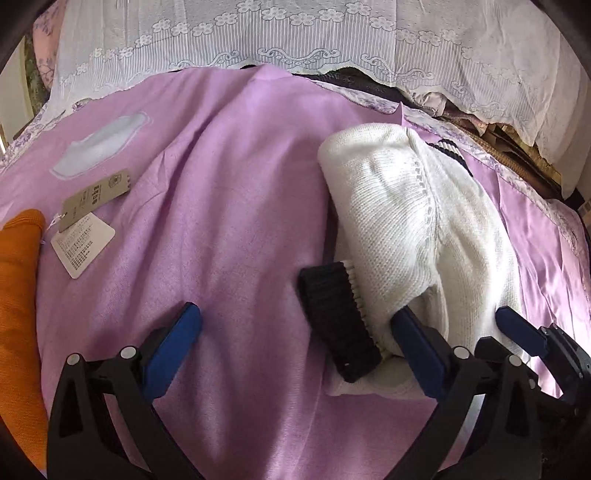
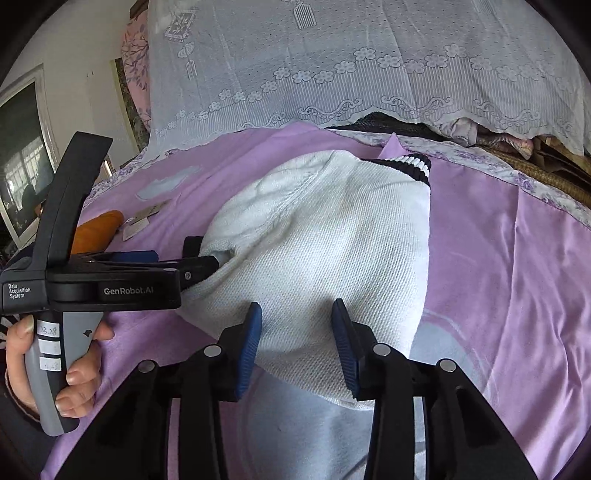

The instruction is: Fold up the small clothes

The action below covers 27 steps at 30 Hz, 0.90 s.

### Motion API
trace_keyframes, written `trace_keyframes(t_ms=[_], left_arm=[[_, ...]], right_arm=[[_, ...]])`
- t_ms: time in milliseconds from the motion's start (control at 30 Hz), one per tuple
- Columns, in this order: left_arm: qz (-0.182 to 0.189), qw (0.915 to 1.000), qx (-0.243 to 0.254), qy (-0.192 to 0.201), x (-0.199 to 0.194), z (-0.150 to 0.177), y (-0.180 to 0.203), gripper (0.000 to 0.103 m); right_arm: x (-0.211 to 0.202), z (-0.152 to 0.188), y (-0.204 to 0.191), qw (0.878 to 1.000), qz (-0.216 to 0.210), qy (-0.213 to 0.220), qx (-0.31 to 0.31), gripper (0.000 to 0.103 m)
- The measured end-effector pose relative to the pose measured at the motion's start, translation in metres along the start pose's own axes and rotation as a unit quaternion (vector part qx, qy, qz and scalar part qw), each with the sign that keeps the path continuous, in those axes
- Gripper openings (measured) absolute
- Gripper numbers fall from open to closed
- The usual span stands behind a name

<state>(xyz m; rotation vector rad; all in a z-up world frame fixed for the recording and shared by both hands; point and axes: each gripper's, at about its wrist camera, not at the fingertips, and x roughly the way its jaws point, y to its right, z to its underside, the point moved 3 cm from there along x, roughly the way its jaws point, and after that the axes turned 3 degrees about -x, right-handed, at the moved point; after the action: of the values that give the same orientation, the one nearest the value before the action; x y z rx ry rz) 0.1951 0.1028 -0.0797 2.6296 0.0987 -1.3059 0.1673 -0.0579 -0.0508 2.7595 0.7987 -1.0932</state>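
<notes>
A white knit sweater lies folded on the lilac bedsheet. Its sleeve ends in a black ribbed cuff, and a black-and-white striped trim shows at its far end. My left gripper stands wide open, with the cuff lying between its blue pads and no pad touching it. A hand holds this gripper at the sweater's left side. My right gripper hovers over the sweater's near edge, partly open. White knit shows in the gap, and the pads' inner faces are bare.
An orange garment lies at the left edge, with paper tags beside it. A white lace cover hangs along the back of the bed. Dark clutter sits under it at the back right. A window is at far left.
</notes>
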Motion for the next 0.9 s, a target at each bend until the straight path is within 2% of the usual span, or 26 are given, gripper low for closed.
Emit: trace_keyframes(t_ms=[167,267,333,400,433,533,600,667,800,900], left_arm=[[0.017,0.9993,-0.029,0.016,-0.015,-0.002,-0.006,0.099],[0.021,0.9966,-0.034,0.071,-0.046,-0.011,-0.002,0.098],[0.039,0.9935,-0.023,0.104,-0.064,-0.019,0.009,0.098],[0.056,0.9922,-0.007,0.111,-0.070,-0.027,0.026,0.098],[0.061,0.9924,0.003,0.107,-0.069,-0.030,0.036,0.098],[0.049,0.9940,0.033,0.092,-0.049,-0.029,0.060,0.098],[0.017,0.9961,0.050,0.071,-0.025,-0.022,0.065,0.098],[-0.033,0.9966,0.067,0.034,0.004,-0.012,0.060,0.099],[0.046,0.9989,0.001,-0.012,0.018,-0.012,0.031,0.099],[0.046,0.9989,0.006,-0.008,0.016,-0.007,0.028,0.099]], right_arm=[[-0.006,0.012,0.007,0.999,-0.033,-0.018,0.005,0.039],[-0.012,0.008,0.011,0.999,-0.049,-0.017,0.014,0.037],[-0.022,-0.001,0.017,0.998,-0.063,-0.005,0.025,0.037],[-0.032,-0.010,0.026,0.997,-0.061,0.020,0.044,0.037],[-0.034,-0.015,0.032,0.997,-0.053,0.030,0.055,0.037],[-0.029,-0.024,0.049,0.995,-0.025,0.045,0.091,0.026],[-0.017,-0.024,0.054,0.994,-0.025,0.037,0.098,0.022],[-0.003,-0.021,0.053,0.996,-0.019,0.021,0.081,0.019],[0.003,-0.014,0.050,0.999,-0.008,0.007,0.045,0.019],[0.001,-0.007,0.054,0.998,-0.018,0.008,0.054,0.019]])
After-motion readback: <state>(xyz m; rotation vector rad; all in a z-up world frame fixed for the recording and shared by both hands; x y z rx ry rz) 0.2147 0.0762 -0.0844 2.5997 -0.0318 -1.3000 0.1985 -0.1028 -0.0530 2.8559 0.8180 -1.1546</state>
